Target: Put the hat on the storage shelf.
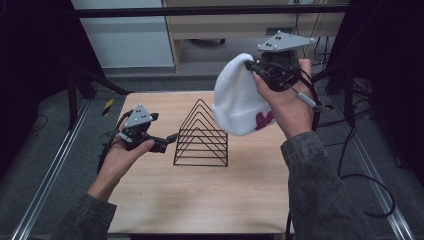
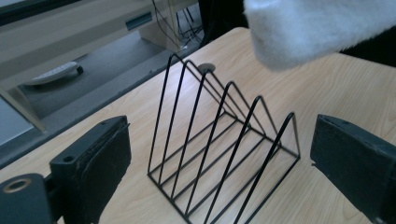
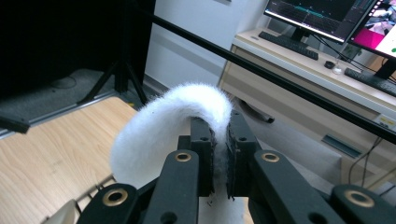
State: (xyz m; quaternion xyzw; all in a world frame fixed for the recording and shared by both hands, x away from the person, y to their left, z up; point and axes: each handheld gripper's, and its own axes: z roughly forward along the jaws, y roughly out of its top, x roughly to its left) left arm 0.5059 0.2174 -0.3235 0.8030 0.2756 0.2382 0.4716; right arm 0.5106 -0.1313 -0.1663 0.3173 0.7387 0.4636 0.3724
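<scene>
Pale wood table [image 1: 200, 195]: wire rack [image 1: 201, 135] at centre. White beanie [image 1: 237, 100], 1 o'clock of rack: soft, light, limp; right gripper [image 1: 255, 67] pinches crown fold. Left gripper [image 1: 170, 140] spread, empty.

High view overhead facing forward, 2 gripper views close, sharing wire rack [image 1: 201, 136].

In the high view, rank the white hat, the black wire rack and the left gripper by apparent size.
1. white hat, though it hangs raised, nearer the camera.
2. black wire rack, looking close to the hat; their order is unsure.
3. left gripper, clearly smallest.
</scene>
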